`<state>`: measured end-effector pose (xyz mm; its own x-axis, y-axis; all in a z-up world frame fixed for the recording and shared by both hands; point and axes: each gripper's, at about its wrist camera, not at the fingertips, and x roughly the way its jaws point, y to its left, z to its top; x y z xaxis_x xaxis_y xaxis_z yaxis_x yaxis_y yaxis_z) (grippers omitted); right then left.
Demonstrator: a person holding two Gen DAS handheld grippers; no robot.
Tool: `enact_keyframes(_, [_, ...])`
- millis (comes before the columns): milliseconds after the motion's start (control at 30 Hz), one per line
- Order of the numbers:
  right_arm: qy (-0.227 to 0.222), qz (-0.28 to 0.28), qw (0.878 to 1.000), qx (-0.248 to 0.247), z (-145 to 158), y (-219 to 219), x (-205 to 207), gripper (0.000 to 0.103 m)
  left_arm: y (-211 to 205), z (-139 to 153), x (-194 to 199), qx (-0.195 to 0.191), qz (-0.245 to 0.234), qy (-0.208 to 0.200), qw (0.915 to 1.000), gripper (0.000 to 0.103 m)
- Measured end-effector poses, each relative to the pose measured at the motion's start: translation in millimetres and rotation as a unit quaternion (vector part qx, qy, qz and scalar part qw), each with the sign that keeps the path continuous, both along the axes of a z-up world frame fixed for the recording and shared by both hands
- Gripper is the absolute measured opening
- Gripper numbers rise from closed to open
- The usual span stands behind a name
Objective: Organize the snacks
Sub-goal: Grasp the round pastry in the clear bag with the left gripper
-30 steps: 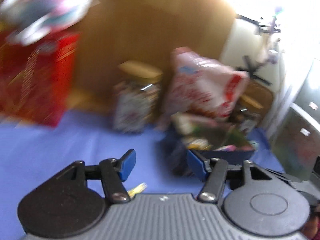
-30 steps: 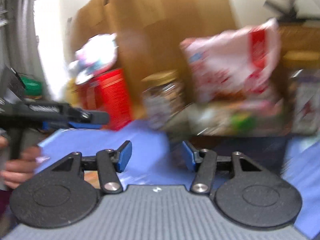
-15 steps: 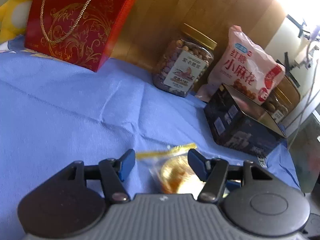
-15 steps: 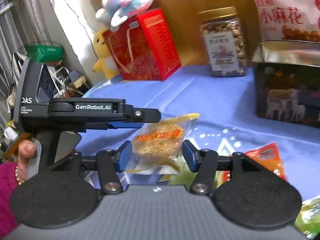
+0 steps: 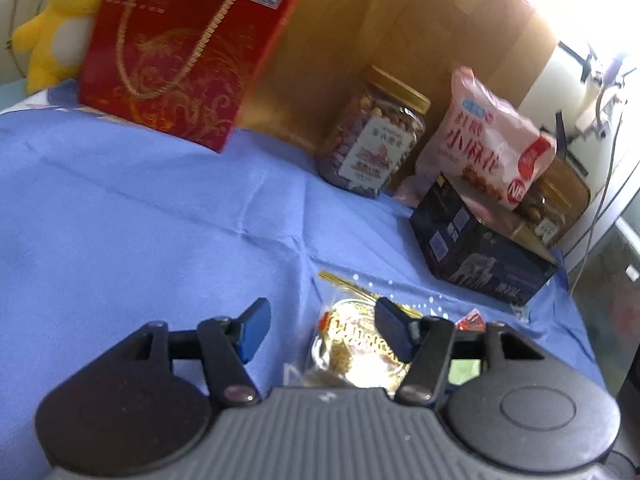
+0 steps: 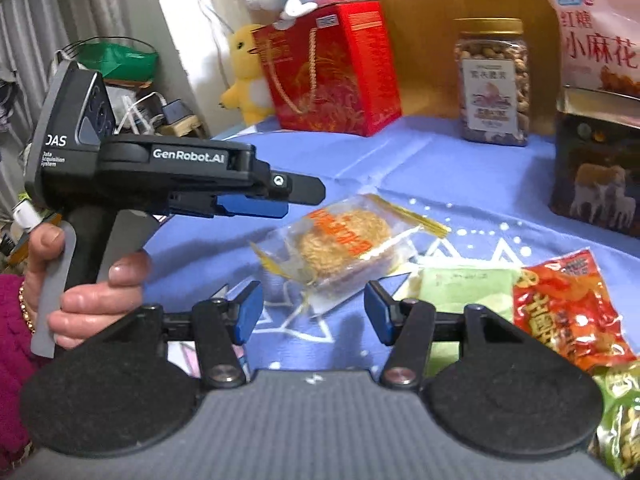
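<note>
A clear packet with a round golden cake (image 6: pixel 344 240) lies on the blue cloth (image 6: pixel 472 168); in the left wrist view it (image 5: pixel 352 350) sits just under my right fingertip. My left gripper (image 5: pixel 320 330) is open and empty above it; it also shows from the side in the right wrist view (image 6: pixel 280 196). My right gripper (image 6: pixel 312 312) is open and empty, just short of the packet. A green packet (image 6: pixel 460 284), a red packet (image 6: pixel 568 312) and a green-yellow packet (image 6: pixel 620 420) lie at the right. A dark open tin box (image 6: pixel 600 184) stands behind them.
Along the back stand a red gift box (image 6: pixel 332 68), a nut jar (image 6: pixel 492 80), a pink snack bag (image 6: pixel 596 32) and plush toys (image 6: pixel 248 76). A wooden panel (image 5: pixel 400 20) backs the table. Clutter sits beyond the left edge (image 6: pixel 120 68).
Both grippers swung down from a blurred view of the back row to the cloth. They now hover open by the cake packet; the left has drifted slightly left.
</note>
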<state>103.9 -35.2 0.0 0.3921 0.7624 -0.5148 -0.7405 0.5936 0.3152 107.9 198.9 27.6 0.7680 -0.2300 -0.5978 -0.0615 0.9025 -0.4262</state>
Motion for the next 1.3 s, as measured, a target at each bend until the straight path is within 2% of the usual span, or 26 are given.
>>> enact_keyframes(67, [-0.001,-0.008,1.0,-0.005,-2,3,7,0.059,-7,-7,8,-0.003,-0.016,0.015,0.9998,0.043])
enact_keyframes(200, [0.014,-0.005,1.0,-0.011,-9,11,15,0.056,-15,-11,2,-0.01,-0.021,0.011,0.9997,0.037])
enact_keyframes(367, [0.0,0.028,0.999,-0.018,-5,10,-7,0.053,-20,-6,-32,0.003,-0.012,0.013,0.9998,0.037])
enact_keyframes(567, [-0.023,0.085,0.996,-0.022,-5,-7,-50,0.052,-24,-9,-92,-0.033,0.001,0.018,0.9993,0.037])
enact_keyframes(733, [-0.052,0.12,0.991,-0.032,-8,-17,-83,0.053,-33,-10,-129,-0.037,0.01,0.022,0.999,0.037])
enact_keyframes(833, [-0.055,0.12,0.991,-0.028,-8,-20,-87,0.054,-38,-8,-133,-0.028,0.012,0.024,0.9993,0.039])
enact_keyframes(900, [-0.059,0.115,0.991,-0.029,-8,-22,-88,0.059,-40,-7,-132,-0.021,0.013,0.025,0.9994,0.041])
enact_keyframes(1133, [-0.085,0.113,0.989,-0.051,-17,-17,-95,0.06,-44,-7,-131,-0.01,0.007,0.034,0.9994,0.044])
enact_keyframes(1200, [-0.091,0.113,0.988,-0.049,-17,-16,-96,0.055,-47,-8,-131,-0.011,0.005,0.034,0.9993,0.044])
enact_keyframes(1300, [-0.093,0.11,0.989,-0.046,-16,-18,-93,0.05,-55,-4,-132,0.013,0.006,0.028,0.9995,0.044])
